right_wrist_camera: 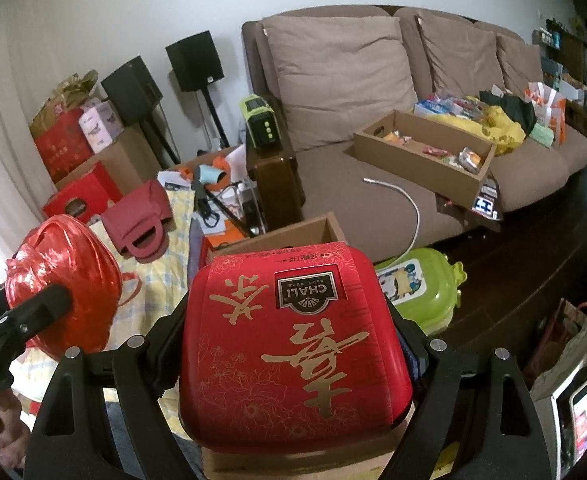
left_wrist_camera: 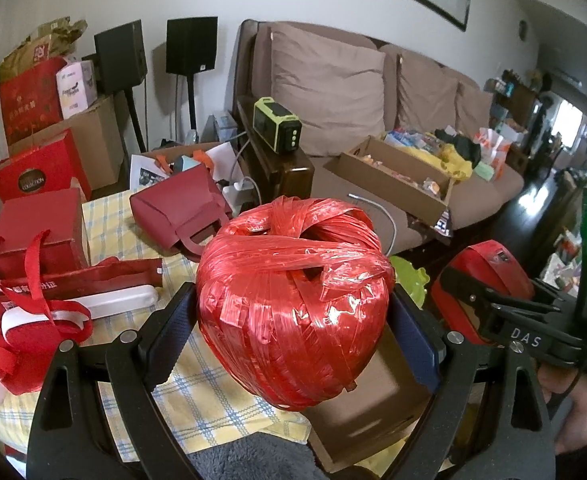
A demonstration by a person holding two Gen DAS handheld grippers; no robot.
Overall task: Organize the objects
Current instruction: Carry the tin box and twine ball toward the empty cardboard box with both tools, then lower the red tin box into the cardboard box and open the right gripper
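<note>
A red ball of plastic twine (left_wrist_camera: 293,300) fills the left wrist view, and my left gripper (left_wrist_camera: 293,294) is shut on it, with a pad pressed to each side. It hangs over an open brown cardboard box (left_wrist_camera: 357,400). In the right wrist view my right gripper (right_wrist_camera: 289,312) is shut on a red tea tin (right_wrist_camera: 293,340) with gold characters, held flat above the same box (right_wrist_camera: 277,236). From the right the ball (right_wrist_camera: 65,276) shows at the left. From the left the tin (left_wrist_camera: 489,264) shows at the right.
A yellow checked cloth (left_wrist_camera: 197,392) covers the table, with a dark red handbag (left_wrist_camera: 181,212) and red bags (left_wrist_camera: 25,312) on it. A green lidded container (right_wrist_camera: 425,292) lies right of the box. Behind stand a brown sofa (right_wrist_camera: 373,184) bearing a cardboard tray (right_wrist_camera: 421,152), and speakers (right_wrist_camera: 195,66).
</note>
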